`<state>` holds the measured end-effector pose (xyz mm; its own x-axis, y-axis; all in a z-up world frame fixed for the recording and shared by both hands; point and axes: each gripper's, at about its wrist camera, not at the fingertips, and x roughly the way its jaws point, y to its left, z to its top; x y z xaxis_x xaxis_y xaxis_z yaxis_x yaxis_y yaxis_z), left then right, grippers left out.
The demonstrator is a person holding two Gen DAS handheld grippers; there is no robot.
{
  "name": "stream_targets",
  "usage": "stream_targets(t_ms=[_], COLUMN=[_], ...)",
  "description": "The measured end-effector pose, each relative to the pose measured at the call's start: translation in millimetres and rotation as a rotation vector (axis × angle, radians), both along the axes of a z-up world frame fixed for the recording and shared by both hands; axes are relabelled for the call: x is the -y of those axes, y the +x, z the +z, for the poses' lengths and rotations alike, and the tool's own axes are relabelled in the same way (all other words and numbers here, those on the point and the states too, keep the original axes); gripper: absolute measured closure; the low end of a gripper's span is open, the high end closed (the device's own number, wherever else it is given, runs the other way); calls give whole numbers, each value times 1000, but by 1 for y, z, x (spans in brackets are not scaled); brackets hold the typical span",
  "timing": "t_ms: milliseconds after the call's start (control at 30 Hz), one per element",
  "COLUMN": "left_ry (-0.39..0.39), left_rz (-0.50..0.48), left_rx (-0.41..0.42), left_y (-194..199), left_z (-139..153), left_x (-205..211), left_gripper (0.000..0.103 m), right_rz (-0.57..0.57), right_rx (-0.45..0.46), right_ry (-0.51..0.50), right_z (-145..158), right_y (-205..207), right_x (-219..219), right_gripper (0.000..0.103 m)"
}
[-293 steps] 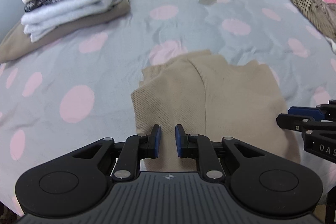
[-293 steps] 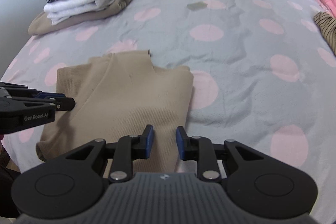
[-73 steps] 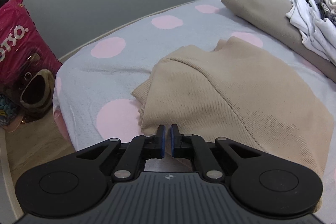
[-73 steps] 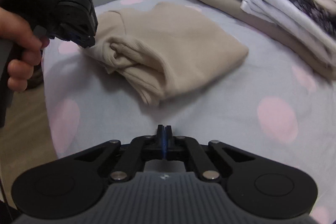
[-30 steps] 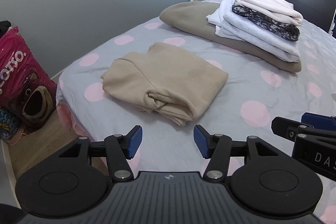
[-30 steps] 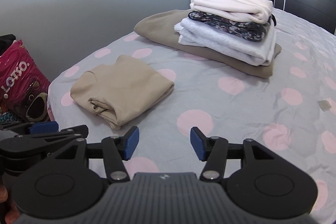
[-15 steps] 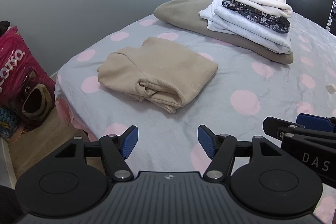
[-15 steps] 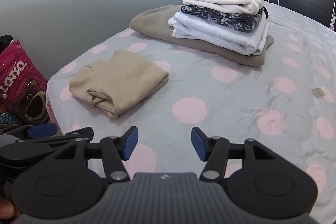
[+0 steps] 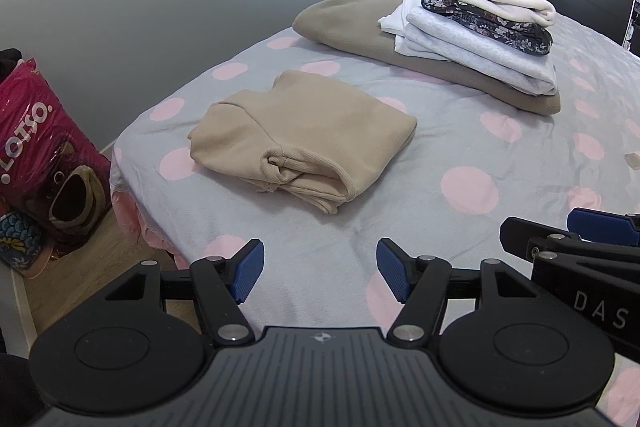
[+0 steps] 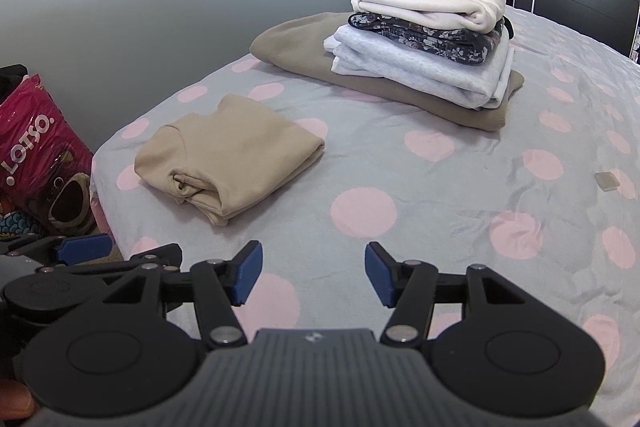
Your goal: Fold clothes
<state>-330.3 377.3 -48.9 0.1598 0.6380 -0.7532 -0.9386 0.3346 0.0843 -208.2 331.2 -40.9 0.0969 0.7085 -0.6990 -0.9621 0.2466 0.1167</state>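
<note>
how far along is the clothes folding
Done: the beige knit sweater lies folded on the grey pink-dotted bedspread. In hand: nothing; left gripper and right gripper are both open, empty. Left: probably moving it onto the stack of folded clothes.

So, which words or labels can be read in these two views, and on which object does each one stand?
"LOTSO." on the pink bag beside the bed.
"DAS", cut off by the picture's edge, on the right gripper in the left wrist view.
Logo on each gripper's grey body: a symbol only, no words.
</note>
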Motion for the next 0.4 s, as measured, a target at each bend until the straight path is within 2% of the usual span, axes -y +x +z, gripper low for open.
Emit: stream_targets(t_ms=[400], left_ry=[5], left_rz=[-13], left_rx=[-10], left_y=[1], left_z=[1], left_x=[1], left_gripper=[43], right_rz=[-2], right_rx=[3], right_ry=[-2], right_z=[1], right_y=[0], right_x=[2], right_gripper=[43])
